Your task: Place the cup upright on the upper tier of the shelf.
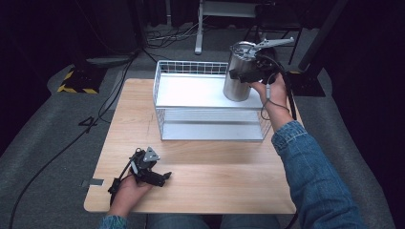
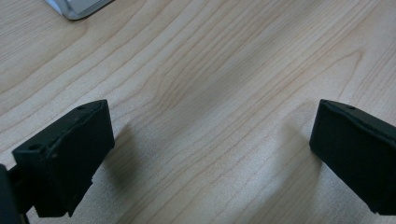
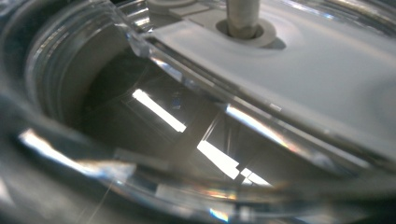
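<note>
Steel, and slick: in the high view the can [image 1: 240, 71] stood at the upper right of the frame, on the right end of the wire rack's [image 1: 191, 95] top shelf, with the right claw [image 1: 243, 74] clamped on its upper side. A loose grip there could have let the can slide or tip off the shelf edge. The left claw [image 1: 160, 179] rested at the lower left on the desk [image 1: 215, 171].

The left gripper view showed its jaws spread wide over bare wood.

The right gripper view looked into the can's shiny rim [image 3: 140, 46], pressed close against the camera.
</note>
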The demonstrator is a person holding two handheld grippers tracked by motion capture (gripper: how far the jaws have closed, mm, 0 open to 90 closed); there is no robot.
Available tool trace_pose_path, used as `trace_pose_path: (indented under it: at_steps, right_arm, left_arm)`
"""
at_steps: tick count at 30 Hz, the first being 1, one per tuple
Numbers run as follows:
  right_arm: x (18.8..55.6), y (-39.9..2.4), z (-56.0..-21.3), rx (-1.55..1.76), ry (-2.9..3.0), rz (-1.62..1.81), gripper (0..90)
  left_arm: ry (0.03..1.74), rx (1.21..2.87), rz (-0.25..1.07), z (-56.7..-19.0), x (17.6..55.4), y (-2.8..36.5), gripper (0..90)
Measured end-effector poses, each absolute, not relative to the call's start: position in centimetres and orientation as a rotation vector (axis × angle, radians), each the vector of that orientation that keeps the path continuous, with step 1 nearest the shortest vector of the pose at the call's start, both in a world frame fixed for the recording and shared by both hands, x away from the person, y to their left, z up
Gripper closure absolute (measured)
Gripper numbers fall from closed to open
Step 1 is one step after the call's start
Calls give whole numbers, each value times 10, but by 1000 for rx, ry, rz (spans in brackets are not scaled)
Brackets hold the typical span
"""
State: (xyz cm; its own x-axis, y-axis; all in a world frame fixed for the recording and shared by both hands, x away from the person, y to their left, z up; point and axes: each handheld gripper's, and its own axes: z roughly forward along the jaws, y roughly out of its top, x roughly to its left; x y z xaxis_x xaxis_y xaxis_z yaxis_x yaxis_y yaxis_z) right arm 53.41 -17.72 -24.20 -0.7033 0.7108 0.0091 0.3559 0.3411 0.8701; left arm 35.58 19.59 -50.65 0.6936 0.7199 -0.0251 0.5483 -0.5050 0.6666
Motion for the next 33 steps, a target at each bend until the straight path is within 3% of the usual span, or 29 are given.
trace_pose_path:
  at_steps: [33]
  right_arm:
    - [523,-193,-238,916,2186,1385,4]
  left_arm:
    - [969,2244,340,-506,356,195,3]
